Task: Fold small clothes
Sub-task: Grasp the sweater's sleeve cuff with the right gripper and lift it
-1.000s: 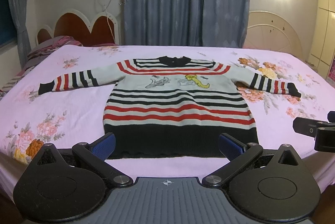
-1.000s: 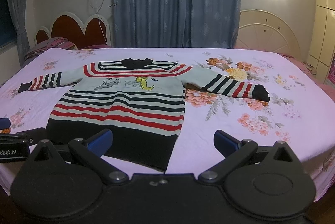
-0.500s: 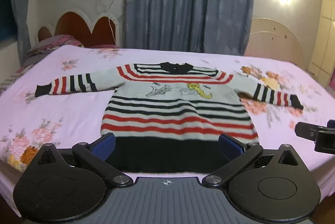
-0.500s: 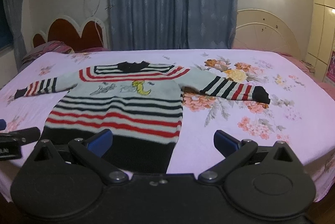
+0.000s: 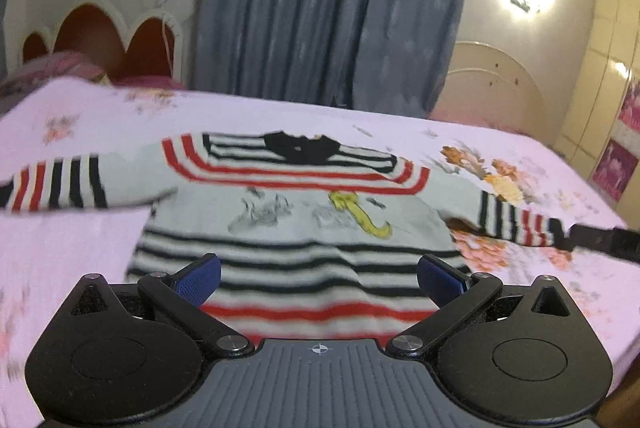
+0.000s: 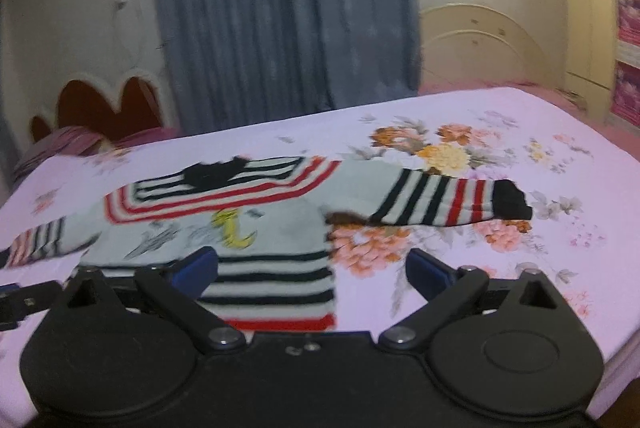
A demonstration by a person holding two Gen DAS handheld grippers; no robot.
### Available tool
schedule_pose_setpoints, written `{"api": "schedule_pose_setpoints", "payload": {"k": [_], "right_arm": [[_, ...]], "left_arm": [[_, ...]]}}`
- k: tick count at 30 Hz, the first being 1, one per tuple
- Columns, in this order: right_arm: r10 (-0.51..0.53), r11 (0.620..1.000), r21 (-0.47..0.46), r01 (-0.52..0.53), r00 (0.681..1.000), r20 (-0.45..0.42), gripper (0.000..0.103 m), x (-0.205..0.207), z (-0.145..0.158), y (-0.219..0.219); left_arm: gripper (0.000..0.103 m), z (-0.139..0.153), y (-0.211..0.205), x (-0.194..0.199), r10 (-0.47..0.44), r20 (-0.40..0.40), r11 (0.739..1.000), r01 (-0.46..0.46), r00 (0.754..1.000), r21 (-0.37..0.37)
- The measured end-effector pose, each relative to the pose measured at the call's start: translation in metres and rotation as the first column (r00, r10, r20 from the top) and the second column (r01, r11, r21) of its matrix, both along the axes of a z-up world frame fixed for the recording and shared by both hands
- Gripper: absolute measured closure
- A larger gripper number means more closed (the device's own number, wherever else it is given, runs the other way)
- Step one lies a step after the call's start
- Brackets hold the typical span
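Observation:
A small striped sweater (image 5: 304,211), white with red and black bands, a black collar and a cartoon print, lies flat and face up on the bed, sleeves spread. It also shows in the right wrist view (image 6: 256,228), with its right sleeve (image 6: 452,201) stretched out. My left gripper (image 5: 319,278) is open and empty above the sweater's lower body. My right gripper (image 6: 312,274) is open and empty above the sweater's right side. The right gripper's finger shows at the far right of the left wrist view (image 5: 600,242). The sweater's hem is hidden behind both grippers.
The bed (image 6: 520,131) has a pink floral sheet. A scalloped headboard (image 5: 100,43) and pillows stand at the left. Blue curtains (image 5: 332,3) hang behind, with a cream round-topped panel (image 5: 488,83) and a wall lamp at the right. A wardrobe (image 6: 592,27) is at the far right.
Both grippers have moved forward over the sweater, so its black hem has passed out of sight below them. Both views are now blurred and tilted. Jaws remain open.

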State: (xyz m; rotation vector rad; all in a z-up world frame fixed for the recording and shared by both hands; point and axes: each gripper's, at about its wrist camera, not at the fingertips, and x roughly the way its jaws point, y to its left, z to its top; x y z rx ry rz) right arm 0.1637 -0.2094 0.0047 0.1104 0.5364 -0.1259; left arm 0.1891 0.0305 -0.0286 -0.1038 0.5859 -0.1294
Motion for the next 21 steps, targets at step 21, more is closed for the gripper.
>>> {"api": "schedule_pose_setpoints", "payload": {"k": [21], "right_arm": [[-0.378,0.866,0.277,0.416,0.908,-0.183,0.053,0.142,-0.113,-0.228]], "left_arm": [[0.000,-0.053,-0.107,0.175,-0.010,-0.173,0.998,0.021,0.985,0.062]]}}
